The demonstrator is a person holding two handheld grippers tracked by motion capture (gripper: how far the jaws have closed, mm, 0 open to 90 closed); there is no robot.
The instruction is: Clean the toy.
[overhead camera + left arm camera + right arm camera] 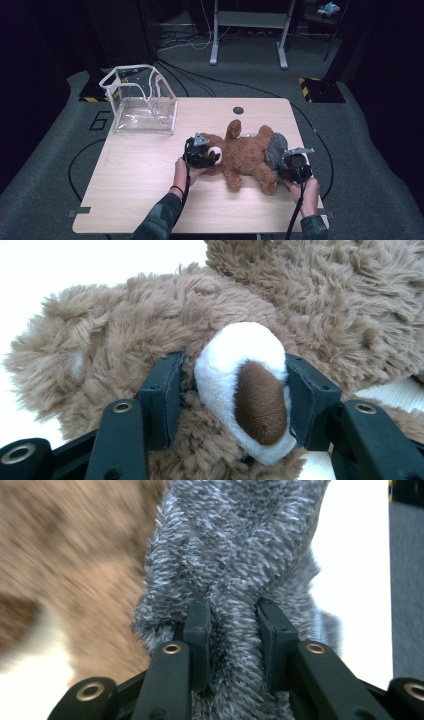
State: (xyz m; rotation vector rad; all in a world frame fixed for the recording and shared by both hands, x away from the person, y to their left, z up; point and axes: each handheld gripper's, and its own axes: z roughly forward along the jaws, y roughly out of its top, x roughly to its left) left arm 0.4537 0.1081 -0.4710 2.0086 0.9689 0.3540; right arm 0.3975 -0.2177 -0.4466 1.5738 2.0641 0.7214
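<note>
A brown teddy bear (247, 155) lies across the right half of the wooden table (140, 185). In the left gripper view its white muzzle (235, 360) with a brown nose sits between the jaws. My left gripper (234, 377), also seen in the high view (212, 154), is shut on that muzzle. A grey furry piece (276, 147) lies on the bear's right end. My right gripper (232, 617), low right in the high view (284, 161), pinches a fold of this grey fur (235, 545).
A clear plastic bag (142, 100) with white trim stands open at the table's back left. A dark round hole (238, 110) marks the table's far edge. Cables and a grey desk frame (248, 30) are on the floor beyond.
</note>
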